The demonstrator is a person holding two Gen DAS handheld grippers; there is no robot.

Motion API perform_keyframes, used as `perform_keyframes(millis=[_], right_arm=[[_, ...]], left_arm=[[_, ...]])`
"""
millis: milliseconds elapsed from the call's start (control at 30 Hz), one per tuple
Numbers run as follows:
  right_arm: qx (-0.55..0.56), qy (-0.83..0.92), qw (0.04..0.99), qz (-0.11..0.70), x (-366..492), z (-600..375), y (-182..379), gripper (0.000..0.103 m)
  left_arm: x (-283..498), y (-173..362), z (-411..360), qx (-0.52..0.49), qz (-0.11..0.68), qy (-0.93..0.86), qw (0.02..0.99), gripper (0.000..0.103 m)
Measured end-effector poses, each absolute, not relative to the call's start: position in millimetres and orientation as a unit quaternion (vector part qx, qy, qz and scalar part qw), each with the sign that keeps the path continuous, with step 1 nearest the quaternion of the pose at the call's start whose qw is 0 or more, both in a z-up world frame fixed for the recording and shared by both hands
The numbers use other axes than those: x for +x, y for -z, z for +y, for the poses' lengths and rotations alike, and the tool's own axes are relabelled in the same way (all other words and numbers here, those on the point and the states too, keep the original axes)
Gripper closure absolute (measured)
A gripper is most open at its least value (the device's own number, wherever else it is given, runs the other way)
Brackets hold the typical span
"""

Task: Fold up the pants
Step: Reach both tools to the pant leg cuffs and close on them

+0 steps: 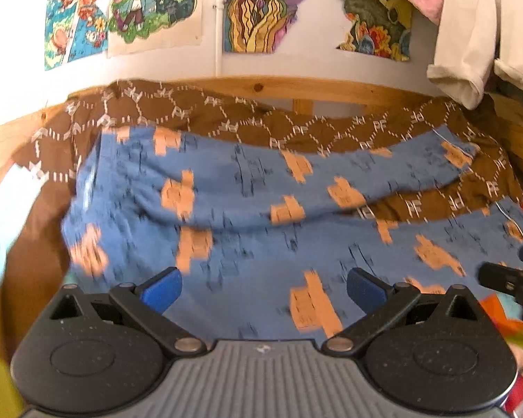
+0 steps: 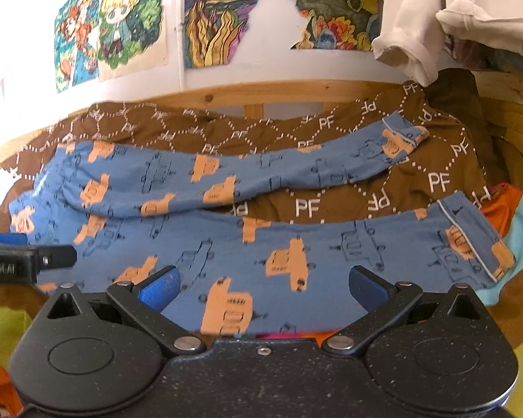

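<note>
left wrist view: left gripper [image 1: 263, 291] is hovering over the near edge of the pants, its blue fingertips [image 1: 162, 291] spread wide and holding nothing. pants [image 1: 247, 244], blue with orange and dark vehicle prints, are lying flat across a brown blanket [image 1: 205, 113] with white pf lettering, both legs running toward the right, the far leg slightly parted from the near one. the picture is blurring. right gripper [image 1: 512, 278] is showing only in part at the right edge, and whether it is open cannot be told from here. posters [image 1: 122, 7] are hanging on the wall above a wooden rail [image 1: 296, 87].

right wrist view: right gripper [image 2: 263, 287] is hovering over the near leg, jaws wide apart and empty. pants [image 2: 331, 244] are spreading across the blanket [image 2: 331, 198], cuffs at right. pale garments [image 2: 418, 17] are hanging at upper right. left gripper's tip [image 2: 28, 261] is showing at the left edge.
</note>
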State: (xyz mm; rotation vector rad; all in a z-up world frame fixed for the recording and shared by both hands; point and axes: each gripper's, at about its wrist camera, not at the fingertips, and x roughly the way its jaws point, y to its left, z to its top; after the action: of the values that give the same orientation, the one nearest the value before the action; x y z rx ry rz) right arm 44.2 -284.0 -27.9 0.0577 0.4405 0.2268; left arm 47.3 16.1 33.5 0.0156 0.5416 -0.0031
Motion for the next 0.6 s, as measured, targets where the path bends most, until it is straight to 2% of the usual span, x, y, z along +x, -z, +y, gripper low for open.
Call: perform_keyframes(millis=[167,300,600], right_arm=[[0.022,-0.148,0.964,0.221,76.3,-303.3,12.0,0.001],[-0.025,-0.203,0.948,0.244,129.1,-314.1,-3.9,0.001],[-0.153,-0.331,0.878,0.31,259.5,-302.8,-25.6,0.001]], left_arm=[[102.1,-75.5,31.7,0.064,0.253,-0.006,0.965,0.0],[159.3,-100.1,36.9,0.133,0.256,-0.006,0.958,0.0],[277.7,-91.6,42.6,0.182,0.307,0.033,0.934,0.0]])
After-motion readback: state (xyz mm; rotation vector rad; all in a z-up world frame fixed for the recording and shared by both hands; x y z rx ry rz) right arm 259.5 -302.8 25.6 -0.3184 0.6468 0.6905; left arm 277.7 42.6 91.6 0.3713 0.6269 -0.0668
